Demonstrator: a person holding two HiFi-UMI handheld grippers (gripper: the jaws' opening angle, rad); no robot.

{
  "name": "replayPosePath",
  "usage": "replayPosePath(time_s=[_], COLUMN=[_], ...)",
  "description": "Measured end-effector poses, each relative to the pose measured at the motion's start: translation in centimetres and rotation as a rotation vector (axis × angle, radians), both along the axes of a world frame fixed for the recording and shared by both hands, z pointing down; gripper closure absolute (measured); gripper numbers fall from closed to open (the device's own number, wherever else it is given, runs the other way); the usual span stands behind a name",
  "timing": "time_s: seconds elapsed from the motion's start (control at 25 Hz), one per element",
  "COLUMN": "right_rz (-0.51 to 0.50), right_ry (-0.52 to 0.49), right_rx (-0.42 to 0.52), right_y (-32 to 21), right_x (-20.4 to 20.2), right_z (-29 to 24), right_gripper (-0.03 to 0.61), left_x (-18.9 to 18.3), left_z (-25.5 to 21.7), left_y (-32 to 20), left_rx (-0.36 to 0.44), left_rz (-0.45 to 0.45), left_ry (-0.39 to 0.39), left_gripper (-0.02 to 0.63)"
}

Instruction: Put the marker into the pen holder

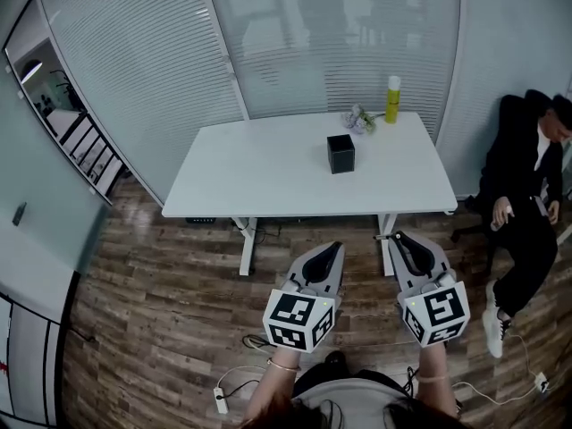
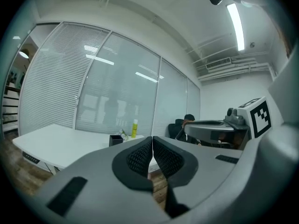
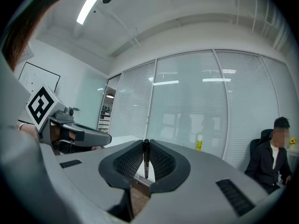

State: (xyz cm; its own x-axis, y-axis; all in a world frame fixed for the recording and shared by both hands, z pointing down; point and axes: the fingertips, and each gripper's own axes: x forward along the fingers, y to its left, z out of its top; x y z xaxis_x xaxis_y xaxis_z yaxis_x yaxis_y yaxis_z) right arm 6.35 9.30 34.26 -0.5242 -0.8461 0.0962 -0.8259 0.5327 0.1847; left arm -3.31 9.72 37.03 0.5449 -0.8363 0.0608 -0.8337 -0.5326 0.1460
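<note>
Right hand-held gripper (image 3: pixel 145 146) clamps the marker (image 3: pixel 146 164); left hand-held gripper (image 2: pixel 152 141) closed, empty; we should centre the marker over the pen holder (image 1: pixel 340 154), toward the desk's (image 1: pixel 259 181) far edge.

Count of items on view. Tables: one, a white table (image 1: pixel 268 168). On it, one black pen holder (image 1: pixel 340 154), one yellow bottle (image 1: pixel 392 99), and one small pale bunch (image 1: pixel 360 120) whose kind cannot be made out. Grippers: two, the left gripper (image 1: pixel 333 247) and the right gripper (image 1: pixel 399 236), each with one marker cube, two cubes in all. Markers: one, a black marker (image 3: pixel 145 158). Seated persons: one, a person in dark clothing (image 1: pixel 523 195).
</note>
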Motion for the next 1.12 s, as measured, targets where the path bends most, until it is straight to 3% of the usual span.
replayPosePath(time_s=[0.36,1.12], right_rz=[0.032,0.031], right_ry=[0.006,-0.003], right_rx=[0.009,0.024], right_y=[-2.2,-6.9], right_x=[-1.2,-0.8], right_z=[-0.2,-0.1], right_gripper=[0.511,0.511], left_x=[-1.3,0.1], left_z=[0.3,0.7], left_y=[-2.4,-7.3], left_rx=[0.002,-0.002], left_rz=[0.016,0.041], left_ry=[0.010,-0.002], left_gripper=[0.592,0.592])
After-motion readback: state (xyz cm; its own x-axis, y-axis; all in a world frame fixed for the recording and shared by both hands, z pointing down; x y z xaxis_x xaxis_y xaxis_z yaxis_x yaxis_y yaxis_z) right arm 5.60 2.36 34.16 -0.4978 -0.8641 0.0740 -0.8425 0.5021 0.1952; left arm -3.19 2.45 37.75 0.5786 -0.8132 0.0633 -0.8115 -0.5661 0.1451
